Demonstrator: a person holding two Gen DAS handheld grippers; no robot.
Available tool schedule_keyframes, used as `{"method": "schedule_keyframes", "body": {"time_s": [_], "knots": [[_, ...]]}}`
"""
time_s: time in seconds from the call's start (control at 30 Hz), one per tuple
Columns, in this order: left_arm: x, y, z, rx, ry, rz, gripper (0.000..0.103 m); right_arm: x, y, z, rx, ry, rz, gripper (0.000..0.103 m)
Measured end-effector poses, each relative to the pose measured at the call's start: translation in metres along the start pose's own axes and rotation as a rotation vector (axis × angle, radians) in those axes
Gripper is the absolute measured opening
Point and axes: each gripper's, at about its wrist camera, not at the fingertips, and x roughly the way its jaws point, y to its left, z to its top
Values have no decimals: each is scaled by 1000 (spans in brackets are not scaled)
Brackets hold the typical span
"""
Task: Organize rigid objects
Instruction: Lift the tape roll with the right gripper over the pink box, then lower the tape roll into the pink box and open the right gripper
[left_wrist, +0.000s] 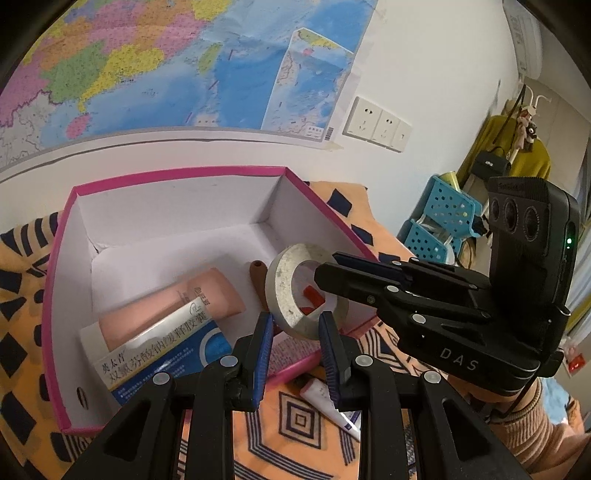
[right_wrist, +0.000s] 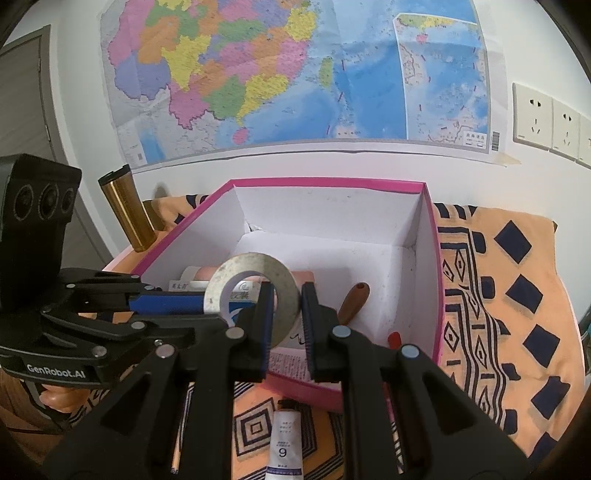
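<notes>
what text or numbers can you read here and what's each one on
"DAS": on the body of the right tool, seen from the left wrist.
"GenRobot.AI": on the body of the left tool, seen from the right wrist.
"9": on the small white tube lying on the patterned cloth.
Chinese print on the blue and white medicine box: large, not transcribed here.
Map labels and the pink tube print: too small.

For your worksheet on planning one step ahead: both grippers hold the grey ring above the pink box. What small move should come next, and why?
Probably lower the grey ring a little further into the pink box before letting go. It hangs over the box's near part, gripped on opposite sides by the left gripper and right gripper, above the pink tube and brown handle. Released from here it would likely drop onto them.
</notes>
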Motion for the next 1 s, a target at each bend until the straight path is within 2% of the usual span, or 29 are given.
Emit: {"method": "schedule_keyframes", "body": {"time_s": [1.0], "knots": [[14, 10, 2, -27, 38, 29, 25, 19, -6, -4, 21, 42, -4, 17]]}}
